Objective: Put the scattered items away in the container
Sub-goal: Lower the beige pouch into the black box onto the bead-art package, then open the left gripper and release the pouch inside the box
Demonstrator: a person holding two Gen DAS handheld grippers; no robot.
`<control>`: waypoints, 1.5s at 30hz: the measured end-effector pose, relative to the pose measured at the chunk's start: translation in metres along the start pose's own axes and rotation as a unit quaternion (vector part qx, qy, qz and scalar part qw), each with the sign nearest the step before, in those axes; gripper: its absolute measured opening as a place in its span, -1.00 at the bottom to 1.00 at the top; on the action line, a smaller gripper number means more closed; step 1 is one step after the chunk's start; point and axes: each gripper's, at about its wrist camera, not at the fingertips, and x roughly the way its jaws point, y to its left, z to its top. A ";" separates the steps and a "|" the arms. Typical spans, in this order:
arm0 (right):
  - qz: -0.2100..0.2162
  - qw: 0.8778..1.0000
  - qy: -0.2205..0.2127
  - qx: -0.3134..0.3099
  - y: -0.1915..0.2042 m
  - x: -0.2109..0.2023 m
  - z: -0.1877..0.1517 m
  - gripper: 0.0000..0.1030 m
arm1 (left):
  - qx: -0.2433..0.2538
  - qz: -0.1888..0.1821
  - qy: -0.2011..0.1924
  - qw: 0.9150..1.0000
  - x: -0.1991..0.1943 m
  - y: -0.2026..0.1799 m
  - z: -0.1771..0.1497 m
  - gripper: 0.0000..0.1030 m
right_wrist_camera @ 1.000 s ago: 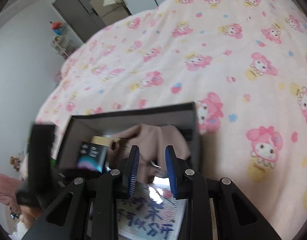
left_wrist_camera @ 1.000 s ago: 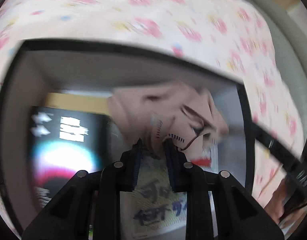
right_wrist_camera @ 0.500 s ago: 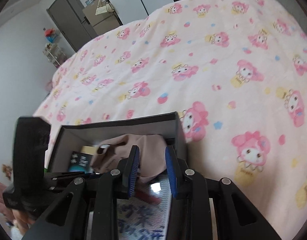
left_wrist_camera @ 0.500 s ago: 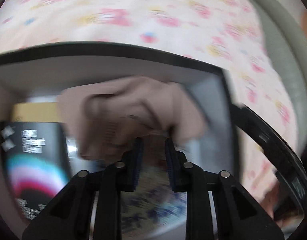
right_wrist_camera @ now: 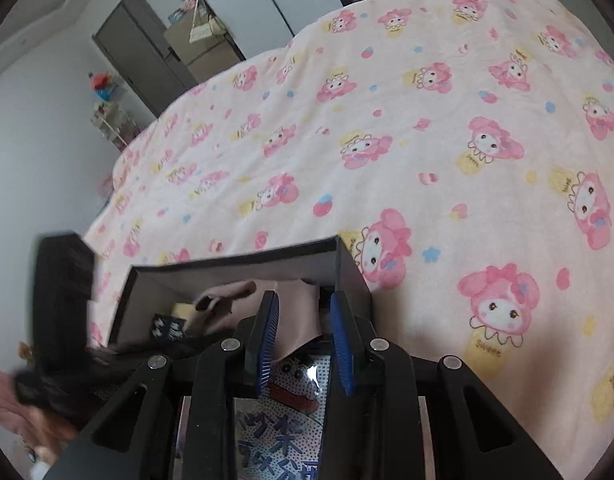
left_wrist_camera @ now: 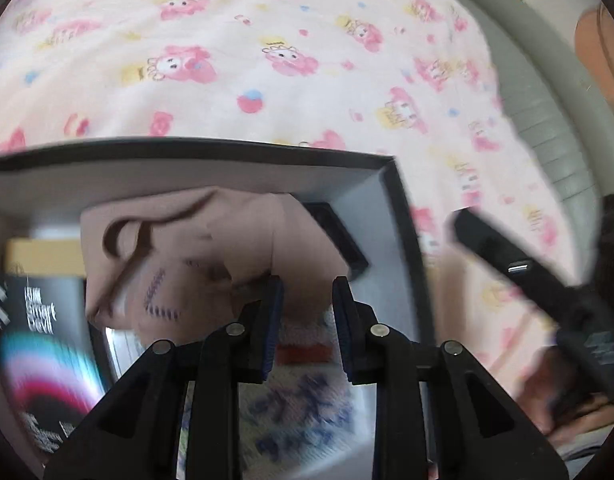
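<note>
beige crumpled cloth lies inside the black cardboard box, just ahead of the left gripper, whose jaws have just been opening and now stand apart around nothing, while the right gripper hangs likewise unclamped.

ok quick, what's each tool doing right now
left tool: open, jaws just been opening, not pressing the beige cloth
right tool: open, holding nothing

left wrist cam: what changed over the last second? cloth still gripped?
No. The left gripper let go of the crumpled beige cloth and has just been opening; nothing sits between its pads. It drew back, and the cloth lies in the black open-top cardboard box. Unchanged: the right gripper, open and empty; the pink cartoon-print blanket.
</note>
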 end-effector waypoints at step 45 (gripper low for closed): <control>-0.019 0.979 0.140 -0.148 0.069 0.062 -0.052 -0.55 | -0.051 0.049 -0.024 0.997 -0.045 0.075 0.009 -0.27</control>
